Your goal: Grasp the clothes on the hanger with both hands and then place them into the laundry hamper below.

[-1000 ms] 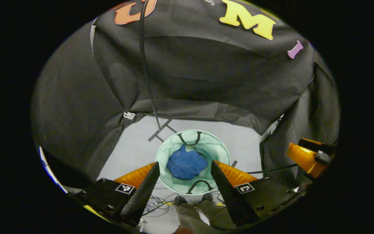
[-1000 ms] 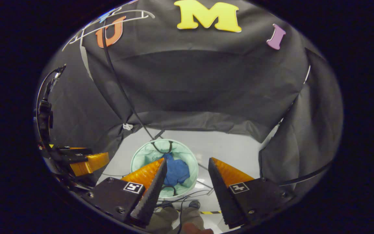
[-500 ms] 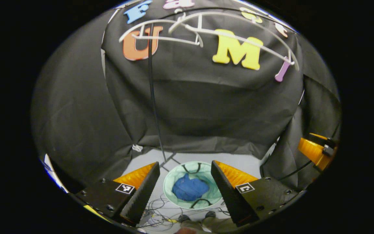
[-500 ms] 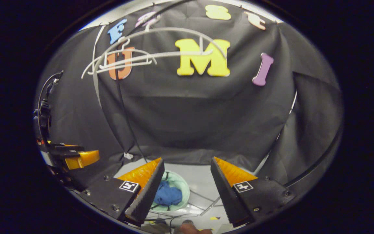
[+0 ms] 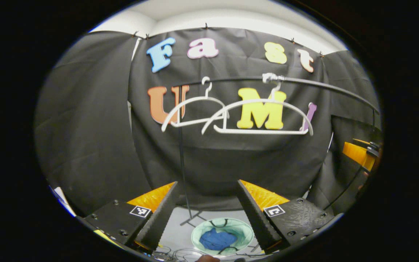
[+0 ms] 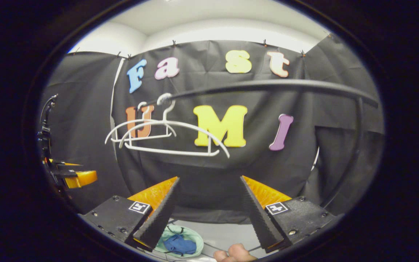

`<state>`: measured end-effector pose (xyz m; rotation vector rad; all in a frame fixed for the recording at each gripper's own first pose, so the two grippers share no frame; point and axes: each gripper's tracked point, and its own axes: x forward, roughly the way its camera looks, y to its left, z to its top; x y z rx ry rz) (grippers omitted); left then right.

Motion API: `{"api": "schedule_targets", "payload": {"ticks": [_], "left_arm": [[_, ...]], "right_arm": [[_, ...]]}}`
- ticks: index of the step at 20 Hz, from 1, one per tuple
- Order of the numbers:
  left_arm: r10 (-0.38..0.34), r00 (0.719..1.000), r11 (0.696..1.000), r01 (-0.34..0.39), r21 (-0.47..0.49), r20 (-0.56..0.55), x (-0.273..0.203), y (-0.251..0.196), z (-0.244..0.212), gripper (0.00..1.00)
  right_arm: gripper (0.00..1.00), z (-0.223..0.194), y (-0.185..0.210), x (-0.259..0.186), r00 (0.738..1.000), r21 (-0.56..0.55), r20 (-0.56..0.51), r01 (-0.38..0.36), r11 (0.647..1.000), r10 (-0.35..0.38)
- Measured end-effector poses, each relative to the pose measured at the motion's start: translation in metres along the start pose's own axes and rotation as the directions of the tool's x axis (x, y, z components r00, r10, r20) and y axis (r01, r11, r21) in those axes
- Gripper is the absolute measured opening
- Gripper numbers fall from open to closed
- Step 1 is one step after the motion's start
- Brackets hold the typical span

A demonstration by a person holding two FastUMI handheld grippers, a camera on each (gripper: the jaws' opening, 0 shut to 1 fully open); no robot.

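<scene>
Black cloth wall [image 5: 86,127] fills the middle; white ceiling [image 5: 231,18] along the top; grey floor [image 5: 180,233] at the bottom.

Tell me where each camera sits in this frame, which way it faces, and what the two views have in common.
Left gripper view: rides on the left gripper, facing the booth's back wall; its open fingers frame the laundry hamper below, and the right gripper shows at the right edge.
Right gripper view: rides on the right gripper, facing the same wall; its fingers are open, a fingertip shows at the bottom, and the left gripper shows at left.
Shared: two bare white hangers on the black rail, and the hamper holding blue clothes.
</scene>
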<state>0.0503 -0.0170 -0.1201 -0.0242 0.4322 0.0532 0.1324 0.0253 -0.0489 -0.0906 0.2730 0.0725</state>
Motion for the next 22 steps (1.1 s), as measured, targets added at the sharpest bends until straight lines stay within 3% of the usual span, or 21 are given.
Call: {"api": "schedule_targets", "payload": {"ticks": [1, 2, 8, 12, 18, 19, 22], "left_arm": [[0.006, 0.999, 1.000, -0.006, 0.006, 0.036, -0.010, 0.002, 0.012, 0.92], [0.008, 0.998, 1.000, -0.009, 0.011, 0.069, -0.017, 0.003, 0.026, 1.00], [0.008, 0.970, 0.999, -0.016, 0.031, 0.243, -0.053, 0.005, 0.095, 1.00], [0.024, 0.938, 0.999, -0.038, 0.035, 0.345, -0.077, 0.012, 0.129, 1.00], [0.039, 0.883, 0.998, -0.059, 0.028, 0.468, -0.098, 0.006, 0.156, 1.00], [0.028, 0.875, 0.998, -0.049, 0.030, 0.484, -0.101, 0.001, 0.155, 1.00], [-0.006, 0.865, 0.998, -0.024, 0.053, 0.501, -0.107, -0.011, 0.144, 1.00]], "right_arm": [[1.00, 0.010, -0.003, -0.003, 0.999, -0.006, 0.042, 0.000, 1.000, 0.001], [1.00, 0.022, -0.003, -0.006, 0.996, -0.010, 0.083, -0.012, 1.000, 0.013], [1.00, 0.062, -0.007, -0.024, 0.983, 0.015, 0.177, -0.042, 0.999, 0.039], [1.00, 0.108, -0.040, -0.048, 0.960, 0.005, 0.278, 0.018, 1.000, -0.019], [1.00, 0.130, -0.037, -0.069, 0.917, 0.004, 0.399, 0.007, 1.000, -0.008], [0.96, 0.130, -0.035, -0.071, 0.913, 0.006, 0.407, 0.001, 1.000, -0.004], [1.00, 0.125, -0.034, -0.070, 0.911, 0.004, 0.412, 0.001, 1.000, -0.003]]}}
